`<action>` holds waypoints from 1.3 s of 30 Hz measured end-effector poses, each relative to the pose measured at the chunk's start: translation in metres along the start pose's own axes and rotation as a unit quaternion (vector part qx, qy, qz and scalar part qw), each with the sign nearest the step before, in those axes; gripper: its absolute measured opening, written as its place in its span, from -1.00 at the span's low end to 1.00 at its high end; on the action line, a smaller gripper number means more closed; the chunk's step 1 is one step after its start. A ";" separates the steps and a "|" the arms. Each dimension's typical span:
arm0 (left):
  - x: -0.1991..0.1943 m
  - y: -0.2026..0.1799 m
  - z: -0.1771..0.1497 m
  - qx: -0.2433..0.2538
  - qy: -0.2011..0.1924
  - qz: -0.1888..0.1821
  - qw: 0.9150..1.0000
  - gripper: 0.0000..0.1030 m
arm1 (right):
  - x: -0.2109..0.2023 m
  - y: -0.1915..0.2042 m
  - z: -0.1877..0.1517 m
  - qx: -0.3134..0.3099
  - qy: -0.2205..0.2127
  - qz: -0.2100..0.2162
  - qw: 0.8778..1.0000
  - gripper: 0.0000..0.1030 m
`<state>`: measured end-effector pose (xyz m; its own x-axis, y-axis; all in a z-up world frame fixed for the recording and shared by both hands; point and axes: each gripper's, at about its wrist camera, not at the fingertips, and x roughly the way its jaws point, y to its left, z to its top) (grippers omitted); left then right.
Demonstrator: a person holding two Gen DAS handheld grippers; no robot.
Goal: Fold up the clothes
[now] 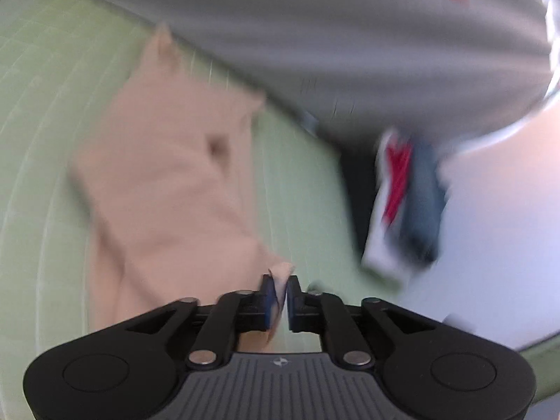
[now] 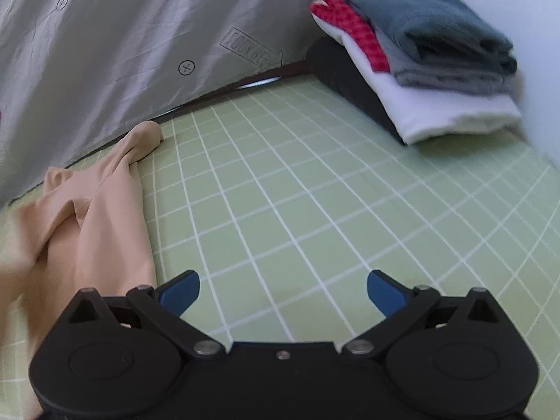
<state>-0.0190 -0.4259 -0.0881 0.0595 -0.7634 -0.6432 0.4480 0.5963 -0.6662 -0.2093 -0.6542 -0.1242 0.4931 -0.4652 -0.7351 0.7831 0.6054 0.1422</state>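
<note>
Left hand-held gripper (image 1: 282,290): jaws nearly together, pinching a corner of the beige garment (image 1: 168,182) between the blue pads (image 1: 268,301). The pinched fabric pokes up just past the fingertips. Left wrist view is heavily motion-blurred, so fine detail of the fold is not readable.

Right hand-held gripper (image 2: 283,292): jaws spread wide, nothing between them, hovering over bare green grid mat (image 2: 297,192). Not touching the garment, which lies just beside its left finger.

The beige garment looks like thin tights or leggings, stretched long across the mat, with its far end reaching the mat's back edge near the grey sheet (image 2: 122,35). It is still rumpled, with creases and a bunched far tip in the right wrist view. In the left view it reads as a long strip, possibly already doubled lengthwise; cannot tell for sure.

Stack of folded clothes (image 2: 420,56) sits at the far corner of the mat, well apart from the beige piece: white at the bottom, grey and red checked in between, teal-blue on top, resting against a dark object (image 2: 346,80).

Progress judgement: several items look finished and stacked. The beige item is mid-fold, with one corner lifted by the left hand-held gripper. Left to do: bring that end over, flatten, fold compact, and likely move it onto the stack. No other unfolded clothes visible.
</note>
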 end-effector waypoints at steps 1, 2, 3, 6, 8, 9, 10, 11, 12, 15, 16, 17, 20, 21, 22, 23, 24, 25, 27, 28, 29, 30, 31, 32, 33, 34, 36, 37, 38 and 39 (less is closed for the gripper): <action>0.002 -0.005 -0.005 0.020 0.007 0.030 0.999 -0.29 | -0.001 -0.006 0.001 0.005 0.006 0.014 1.000 1.00; 0.004 -0.009 -0.010 0.041 0.013 0.059 0.997 -0.22 | -0.003 -0.008 0.000 0.008 0.007 0.026 1.000 1.00; 0.004 -0.013 -0.014 0.053 0.015 0.085 0.995 -0.11 | -0.005 -0.010 0.002 0.006 0.006 0.041 0.999 1.00; -0.009 -0.003 -0.018 0.011 -0.014 0.130 0.991 0.42 | -0.015 -0.005 0.005 -0.018 -0.011 0.081 0.996 0.99; -0.020 0.009 -0.023 -0.027 -0.032 0.154 0.987 0.44 | -0.014 0.001 0.007 -0.027 -0.005 0.133 0.991 0.87; -0.024 0.014 -0.025 -0.045 -0.039 0.167 0.984 0.44 | -0.010 0.004 0.007 -0.020 0.011 0.166 0.986 0.79; -0.028 0.018 -0.026 -0.061 -0.045 0.179 0.981 0.44 | -0.006 0.007 0.006 -0.014 0.027 0.198 0.980 0.62; -0.031 0.021 -0.027 -0.071 -0.049 0.190 0.978 0.45 | -0.002 0.011 0.006 -0.007 0.043 0.231 0.972 0.46; -0.034 0.023 -0.028 -0.082 -0.053 0.200 0.975 0.45 | 0.003 0.013 0.004 0.001 0.061 0.250 0.966 0.35; -0.047 0.031 -0.036 -0.104 -0.061 0.221 0.968 0.45 | 0.020 0.020 -0.002 0.021 0.111 0.294 0.949 -0.05; -0.051 0.033 -0.038 -0.109 -0.063 0.225 0.966 0.45 | 0.022 0.022 -0.005 0.021 0.117 0.299 0.947 -0.10; -0.053 0.034 -0.042 -0.112 -0.064 0.227 0.965 0.45 | 0.024 0.024 -0.007 0.021 0.124 0.303 0.945 -0.16; -0.060 0.034 -0.048 -0.120 -0.064 0.234 0.963 0.45 | 0.030 0.029 -0.014 0.022 0.142 0.317 0.937 -0.26; -0.063 0.035 -0.050 -0.121 -0.062 0.236 0.962 0.45 | 0.032 0.030 -0.016 0.022 0.147 0.320 0.936 -0.31; -0.065 0.035 -0.052 -0.122 -0.061 0.238 0.962 0.45 | 0.031 0.031 -0.019 0.020 0.153 0.321 0.935 -0.50; -0.067 0.034 -0.055 -0.120 -0.061 0.237 0.962 0.45 | 0.030 0.032 -0.021 0.018 0.158 0.321 0.934 -0.65; -0.069 0.034 -0.058 -0.119 -0.060 0.237 0.962 0.45 | 0.029 0.032 -0.023 0.020 0.161 0.325 0.932 -0.70; -0.071 0.033 -0.061 -0.118 -0.059 0.236 0.963 0.45 | 0.028 0.030 -0.024 0.027 0.165 0.329 0.929 -0.88; -0.074 0.031 -0.067 -0.113 -0.056 0.233 0.964 0.45 | 0.026 0.026 -0.027 0.040 0.170 0.336 0.926 -0.97; -0.075 0.031 -0.069 -0.110 -0.054 0.233 0.965 0.45 | 0.023 0.024 -0.028 0.046 0.168 0.339 0.924 -0.98; -0.075 0.032 -0.071 -0.107 -0.053 0.233 0.965 0.45 | 0.021 0.021 -0.030 0.059 0.168 0.345 0.921 -0.98; -0.076 0.032 -0.073 -0.104 -0.052 0.232 0.966 0.45 | 0.019 0.018 -0.031 0.073 0.167 0.351 0.918 -0.98; -0.078 0.032 -0.075 -0.101 -0.051 0.231 0.966 0.45 | 0.017 0.015 -0.033 0.090 0.168 0.358 0.914 -0.98; -0.079 0.032 -0.077 -0.098 -0.052 0.230 0.967 0.45 | 0.015 0.012 -0.034 0.107 0.168 0.364 0.910 -0.98; -0.081 0.033 -0.079 -0.096 -0.051 0.228 0.968 0.45 | 0.013 0.009 -0.036 0.121 0.166 0.369 0.906 -0.98; -0.083 0.034 -0.081 -0.094 -0.050 0.227 0.968 0.45 | 0.010 0.005 -0.038 0.135 0.165 0.374 0.902 -0.98; -0.084 0.035 -0.084 -0.089 -0.047 0.224 0.969 0.45 | 0.003 -0.002 -0.042 0.166 0.162 0.381 0.895 -0.99; -0.085 0.035 -0.086 -0.086 -0.044 0.222 0.970 0.45 | -0.001 -0.005 -0.044 0.178 0.161 0.383 0.892 -0.99; -0.086 0.035 -0.088 -0.083 -0.041 0.220 0.971 0.45 | -0.005 -0.009 -0.046 0.191 0.160 0.384 0.889 -0.99; -0.086 0.035 -0.090 -0.081 -0.038 0.216 0.972 0.45 | -0.011 -0.013 -0.049 0.202 0.156 0.387 0.886 -0.99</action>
<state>-0.0889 -0.3164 -0.0903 0.2793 -0.4456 -0.8505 0.2214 0.8918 -0.3945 -0.2429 -0.6253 -0.1507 0.8625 0.2286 -0.4515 0.3583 0.3543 0.8638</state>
